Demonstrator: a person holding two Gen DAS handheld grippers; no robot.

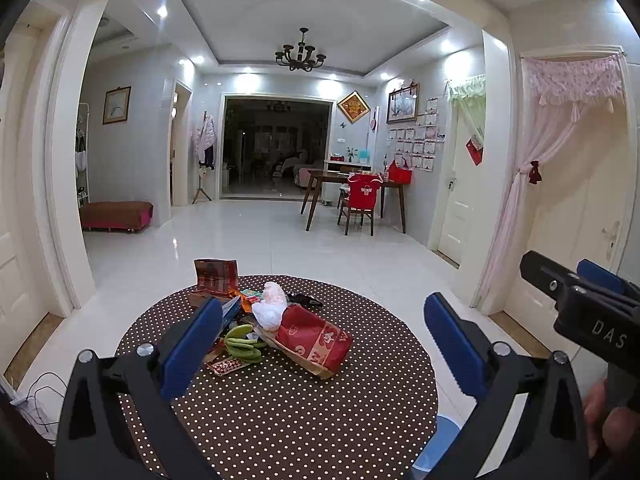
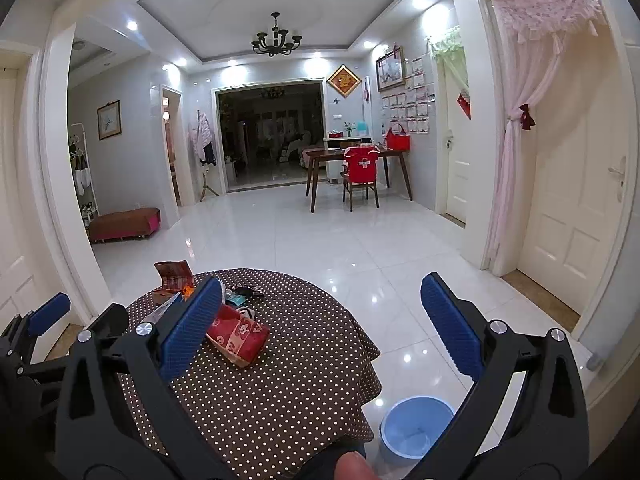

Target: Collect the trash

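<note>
Polka-dot cloth is covering the round counter (image 1: 280, 420) | trash pile (image 1: 256, 320) is sitting heaped mid-counter, red paper bag (image 1: 314, 340) nearest, reachable | blue bin (image 2: 412, 424) is waiting on the floor beside it | left tongs (image 1: 324, 344) and right tongs (image 2: 320, 320) are hovering fully spread, gripping nothing, likely readying a first pick.

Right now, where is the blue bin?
In the right wrist view, the blue bin stands on the white floor at the lower right, beside the near right edge of the dotted table.
</note>
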